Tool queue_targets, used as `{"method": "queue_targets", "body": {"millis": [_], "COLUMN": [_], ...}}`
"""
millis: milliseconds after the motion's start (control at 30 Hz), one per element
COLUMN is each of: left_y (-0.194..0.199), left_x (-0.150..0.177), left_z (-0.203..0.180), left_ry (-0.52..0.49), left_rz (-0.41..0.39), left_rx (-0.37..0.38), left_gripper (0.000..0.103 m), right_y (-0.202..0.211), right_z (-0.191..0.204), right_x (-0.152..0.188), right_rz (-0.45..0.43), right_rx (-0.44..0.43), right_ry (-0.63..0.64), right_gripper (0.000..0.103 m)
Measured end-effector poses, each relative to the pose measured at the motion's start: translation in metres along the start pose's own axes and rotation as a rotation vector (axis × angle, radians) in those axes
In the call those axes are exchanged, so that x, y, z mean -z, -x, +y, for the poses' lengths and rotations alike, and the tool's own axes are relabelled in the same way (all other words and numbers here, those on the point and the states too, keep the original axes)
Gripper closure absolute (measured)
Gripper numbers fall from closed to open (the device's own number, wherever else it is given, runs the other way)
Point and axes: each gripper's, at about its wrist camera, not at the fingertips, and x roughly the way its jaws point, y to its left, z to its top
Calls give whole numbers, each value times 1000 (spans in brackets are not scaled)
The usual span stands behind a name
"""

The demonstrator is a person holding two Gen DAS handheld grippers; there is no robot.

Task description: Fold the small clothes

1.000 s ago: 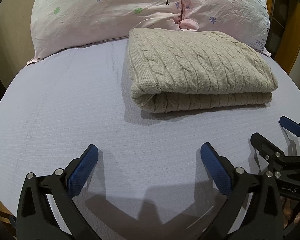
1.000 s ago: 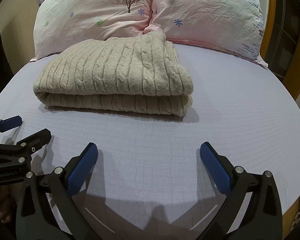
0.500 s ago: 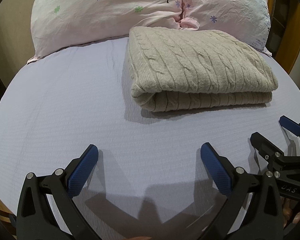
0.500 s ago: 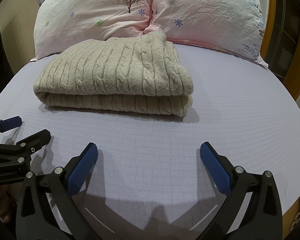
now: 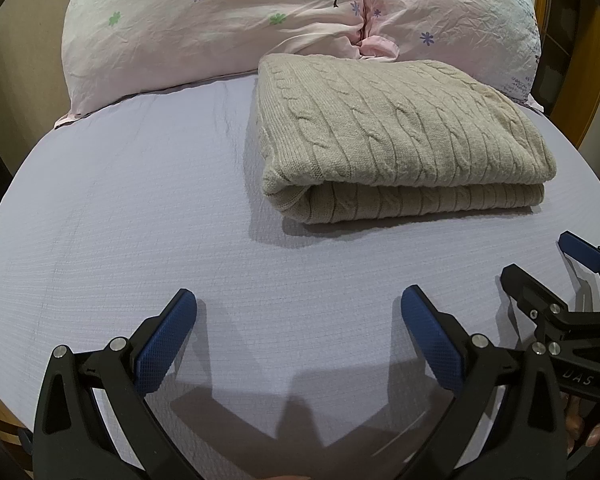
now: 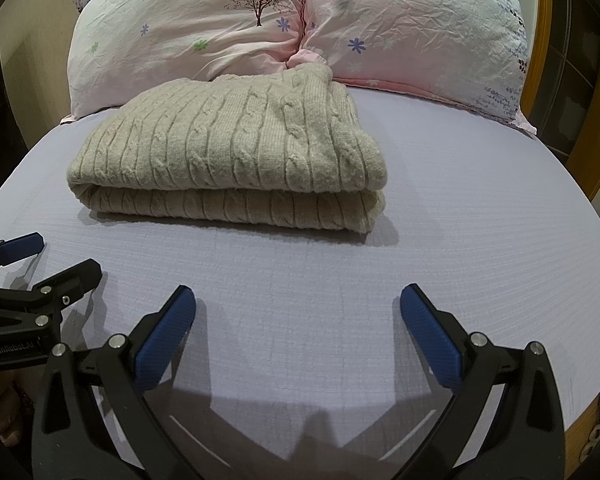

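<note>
Both my tools, left (image 5: 298,318) and right (image 6: 298,316), hang spread, empty; sweater (image 6: 236,152) lies folded on bed (image 6: 460,240), seemingly done.

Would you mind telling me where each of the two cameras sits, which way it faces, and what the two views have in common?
Left wrist: on the left gripper, low over the bed sheet, facing the pillows; its open fingers show, with the right gripper at the right edge.
Right wrist: on the right gripper, facing the same way; its open fingers show, the left gripper at the left edge.
Shared: folded sweater, pillows, sheet.
</note>
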Motion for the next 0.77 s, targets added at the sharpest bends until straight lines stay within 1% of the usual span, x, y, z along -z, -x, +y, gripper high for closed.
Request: {"method": "queue_targets", "body": {"millis": [767], "left_y": [1], "left_x": [0], "left_z": [1], "left_ry": [-5], "left_rz": [-6], "left_rx": [2], "left_gripper": [1], "right_y": [0], "right_z": [1], "right_x": [-1], "right_rz": [-2], "right_rx": [0], "right_ry": [-1], "right_gripper": [2]}}
